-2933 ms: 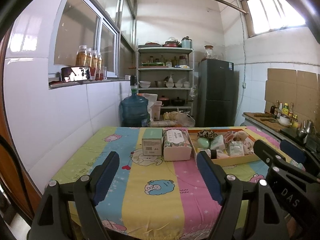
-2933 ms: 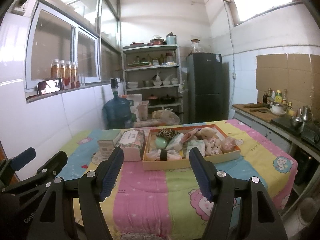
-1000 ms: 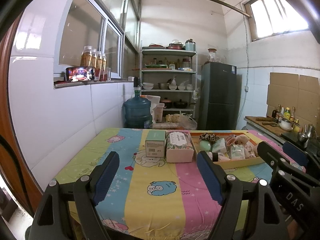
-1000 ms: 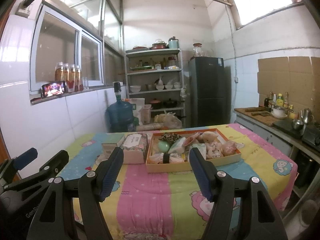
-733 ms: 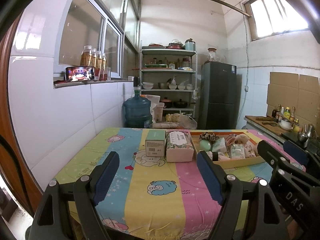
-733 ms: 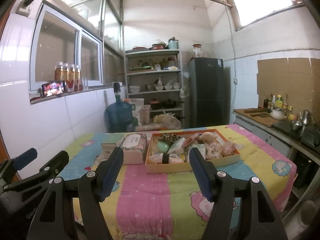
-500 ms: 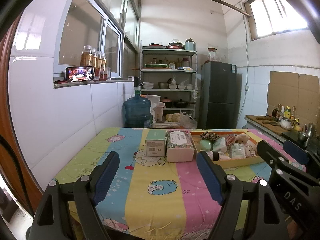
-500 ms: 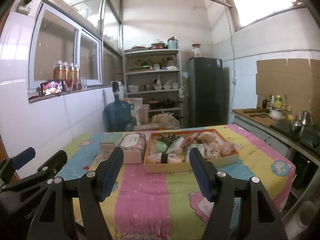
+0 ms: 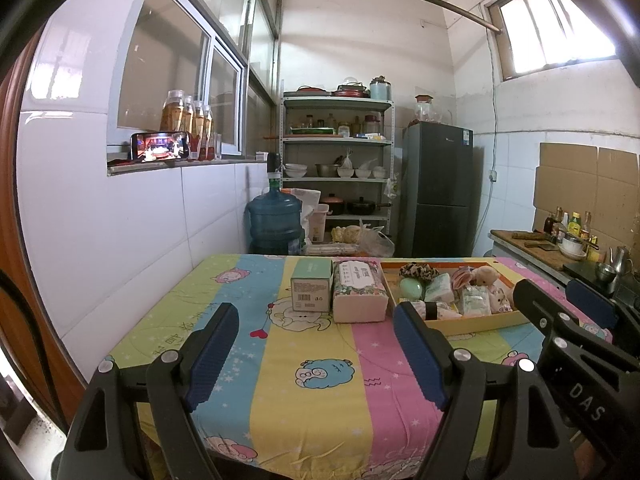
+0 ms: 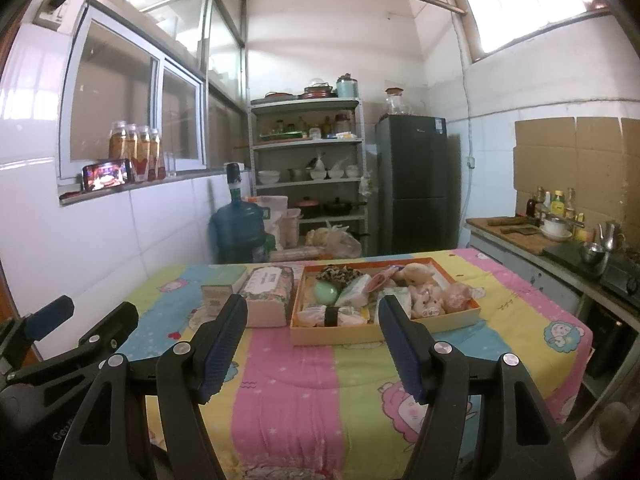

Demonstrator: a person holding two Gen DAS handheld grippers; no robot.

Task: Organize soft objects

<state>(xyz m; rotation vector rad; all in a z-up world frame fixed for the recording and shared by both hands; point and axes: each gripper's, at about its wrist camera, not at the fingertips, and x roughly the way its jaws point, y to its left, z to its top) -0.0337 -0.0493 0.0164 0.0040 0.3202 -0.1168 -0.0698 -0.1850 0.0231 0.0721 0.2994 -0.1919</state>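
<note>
Hovering above the near edge of the table [image 10: 280,392], the left gripper [image 9: 316,344] and the right gripper [image 10: 312,340] both stand with jaws spread wide and nothing between them. The soft objects, among them a plush pig [image 10: 428,300], a leopard-print piece [image 10: 340,274], a green ball [image 10: 328,292] and a banded cloth roll [image 10: 332,316], lie packed together in the orange tray [image 10: 384,334], at about 1 o'clock from the right gripper. A tissue pack [image 10: 268,292] and a green box [image 10: 222,284] stand just beside the tray at 11 o'clock, outside it. This fits either a tray already filled or one waiting to be emptied and sorted; I cannot tell which.
</note>
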